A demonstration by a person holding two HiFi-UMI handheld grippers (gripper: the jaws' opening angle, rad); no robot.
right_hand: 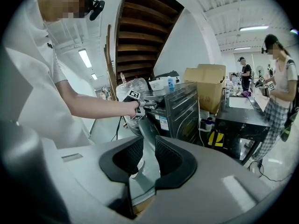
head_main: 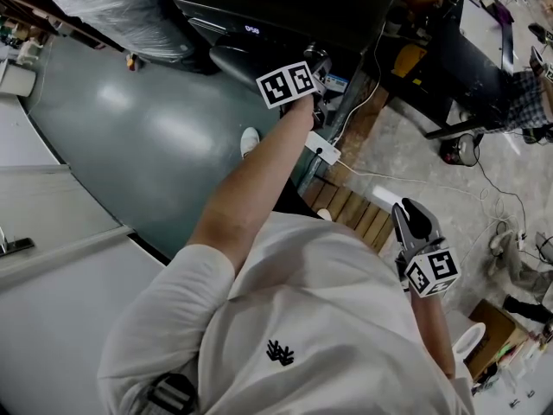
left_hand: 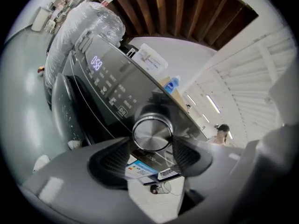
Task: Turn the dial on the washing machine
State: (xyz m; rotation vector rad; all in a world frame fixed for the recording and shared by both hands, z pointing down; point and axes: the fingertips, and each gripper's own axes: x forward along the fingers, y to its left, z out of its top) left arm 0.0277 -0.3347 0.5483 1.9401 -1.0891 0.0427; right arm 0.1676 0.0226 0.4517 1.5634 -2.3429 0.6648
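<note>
The dial (left_hand: 152, 133) is seen standing proud of the dark, sloping control panel (left_hand: 112, 92) of the washing machine (head_main: 259, 24), close to the panel's right-hand end. It is held by the left gripper (left_hand: 152, 141): the brushed metal rim is met on both sides by the ribbed pads, so the jaws are set wide and closed on the dial. A lit display (left_hand: 96, 62) is shown further along the panel, and the dark round door (left_hand: 65, 106) is placed below it. Coloured labels (left_hand: 140, 169) are fixed to the machine's front just under the dial.

The right gripper (right_hand: 148, 141) is held low at the person's side, well apart from the machine. Its jaws are parted by only a narrow gap, and nothing is caught between them — only floor is seen through the slot.

From the head view, a broad stretch of green floor (head_main: 147, 128) is left open on the machine's left. The right side is more crowded: a white power block (head_main: 324, 149) and its cables are strung beside the machine's edge, a slatted wooden pallet (head_main: 354, 210) is laid near the person's feet, and a black table (head_main: 467, 67) is set beyond. A plastic-wrapped bundle (head_main: 121, 7) is placed at the machine's far left corner.
</note>
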